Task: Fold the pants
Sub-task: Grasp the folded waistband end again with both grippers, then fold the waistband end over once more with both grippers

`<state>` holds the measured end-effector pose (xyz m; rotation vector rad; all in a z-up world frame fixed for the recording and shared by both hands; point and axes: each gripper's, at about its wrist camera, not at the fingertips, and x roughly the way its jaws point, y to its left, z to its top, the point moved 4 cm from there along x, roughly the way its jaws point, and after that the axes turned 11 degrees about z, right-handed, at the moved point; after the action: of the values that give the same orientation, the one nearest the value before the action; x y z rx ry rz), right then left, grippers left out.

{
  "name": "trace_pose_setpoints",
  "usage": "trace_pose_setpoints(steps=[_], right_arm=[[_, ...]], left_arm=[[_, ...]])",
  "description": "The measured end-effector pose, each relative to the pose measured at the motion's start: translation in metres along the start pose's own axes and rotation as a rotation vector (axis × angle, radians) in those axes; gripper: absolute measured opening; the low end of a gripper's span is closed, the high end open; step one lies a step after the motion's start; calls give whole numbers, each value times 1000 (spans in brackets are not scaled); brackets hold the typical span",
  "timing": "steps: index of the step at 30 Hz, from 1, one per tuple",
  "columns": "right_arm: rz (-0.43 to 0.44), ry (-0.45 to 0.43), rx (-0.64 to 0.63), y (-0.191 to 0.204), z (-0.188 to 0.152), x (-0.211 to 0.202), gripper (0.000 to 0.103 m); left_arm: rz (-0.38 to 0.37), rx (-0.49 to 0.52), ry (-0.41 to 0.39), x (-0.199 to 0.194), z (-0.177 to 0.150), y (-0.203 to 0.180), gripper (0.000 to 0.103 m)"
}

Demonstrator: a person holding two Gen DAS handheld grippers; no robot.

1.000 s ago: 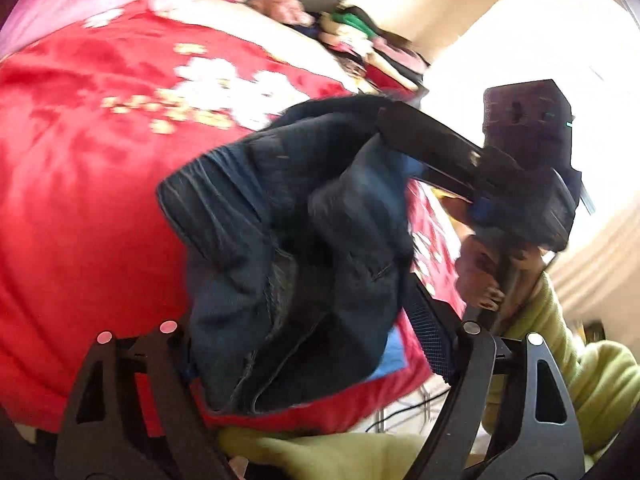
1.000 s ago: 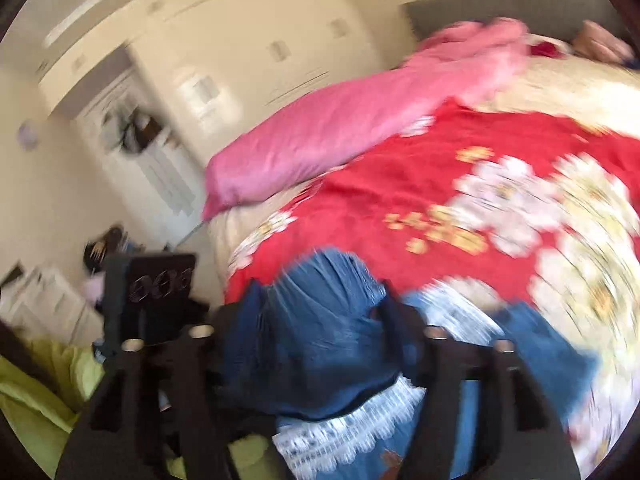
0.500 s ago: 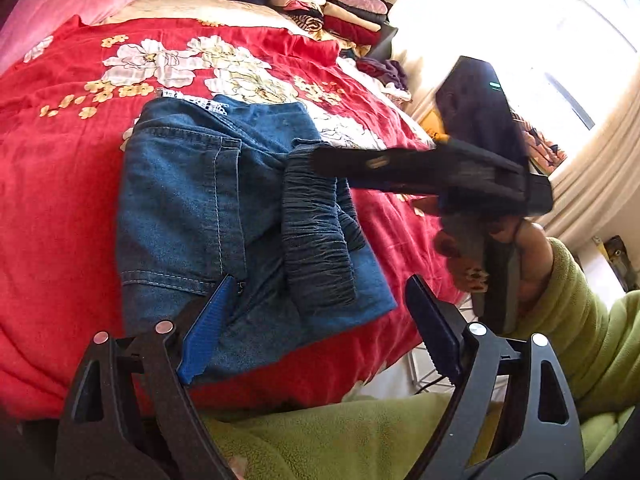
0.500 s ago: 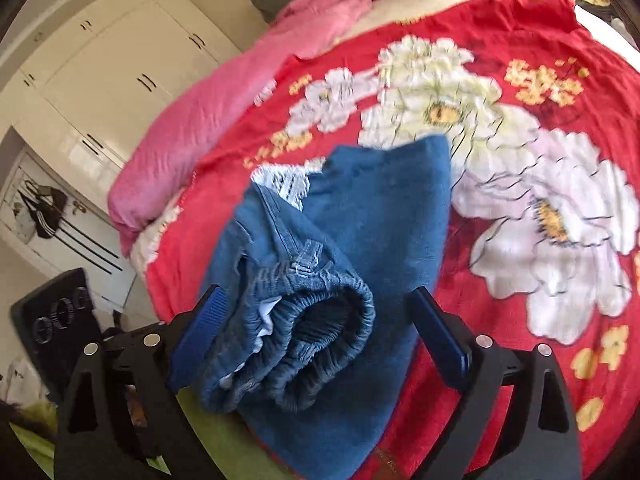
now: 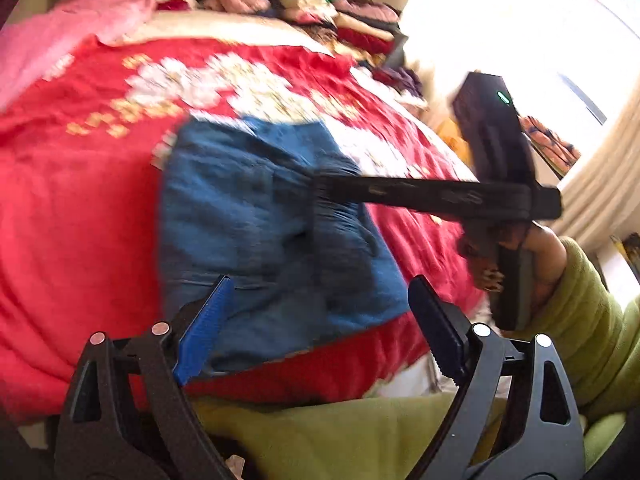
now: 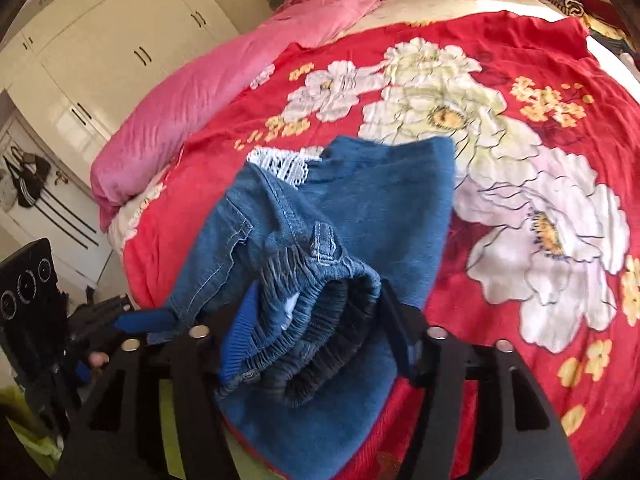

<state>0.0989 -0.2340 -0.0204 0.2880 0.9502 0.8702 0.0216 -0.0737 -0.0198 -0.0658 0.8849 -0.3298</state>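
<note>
Blue jeans point(image 5: 248, 216) lie folded on the red flowered bedspread point(image 5: 80, 200), with white lace trim point(image 6: 280, 164) at the far edge. My left gripper point(image 5: 320, 326) hovers over their near edge; its jaws are opening wide and nothing is pressed between the blue pads. My right gripper point(image 6: 318, 334) has the bunched elastic waistband point(image 6: 320, 304) between its fingers. Its jaws are opening while both pads touch the bunch. In the left wrist view the right gripper point(image 5: 324, 188) reaches in from the right, tip on the waistband.
A pink blanket point(image 6: 224, 80) runs along the bed's far left side. Folded clothes point(image 5: 344, 12) are stacked at the head of the bed. White wardrobe doors point(image 6: 100, 40) stand beyond the bed. A green sleeve point(image 5: 580, 320) and green lap fill the near edge.
A second ago both grippers held the jeans up in a bunch; they now lie on the bed. The left gripper has let go. The right fingers stand closer around the waistband than half a second ago.
</note>
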Motion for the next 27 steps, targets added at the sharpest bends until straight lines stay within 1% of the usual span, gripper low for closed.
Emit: trace_pose_setpoints(steps=[1,3,4,5,6,7,8,11,13,14,15,17,19,20,23,25,27], right_arm=[[0,-18,-18,3,4,-3,69],[15,-48,-62,11,17,-12,69],[11,-52,-81,12,24,-11,69],[7,-43,-108,16,31,-8,69],[5,-30,-127,17,39,-2,69],[0,-4,-151,18,47,7,69],[-3,16,-164,19,51,13,69],[-3,111,-221,22,59,38,69],[-28,186,-246,18,58,64,63],[-35,215,-251,17,56,74,34],[-12,255,-261,19,53,87,7],[-30,256,-291,28,54,96,7],[-79,225,-366,40,61,97,7],[-89,219,-379,41,64,99,7],[-155,246,-380,32,65,112,7],[-172,259,-373,25,60,120,7],[-176,247,-364,24,60,118,8]], left_arm=[[11,-12,-10,-5,3,5,82],[63,-29,-31,-11,8,14,80],[101,-41,-38,-10,11,19,71],[112,-53,-33,-7,11,22,62],[113,-64,-14,-2,12,24,59],[114,-68,4,2,10,25,51],[118,-55,24,8,6,23,47],[159,14,59,18,-4,13,46],[176,30,81,24,-10,11,46],[178,29,84,25,-12,12,46],[175,23,85,26,-12,13,46],[167,7,83,24,-11,16,46],[165,-3,82,24,-12,19,46],[167,-4,81,26,-11,19,46],[166,-6,77,27,-11,18,46],[163,-6,75,25,-11,17,46],[161,-9,76,25,-11,18,46]])
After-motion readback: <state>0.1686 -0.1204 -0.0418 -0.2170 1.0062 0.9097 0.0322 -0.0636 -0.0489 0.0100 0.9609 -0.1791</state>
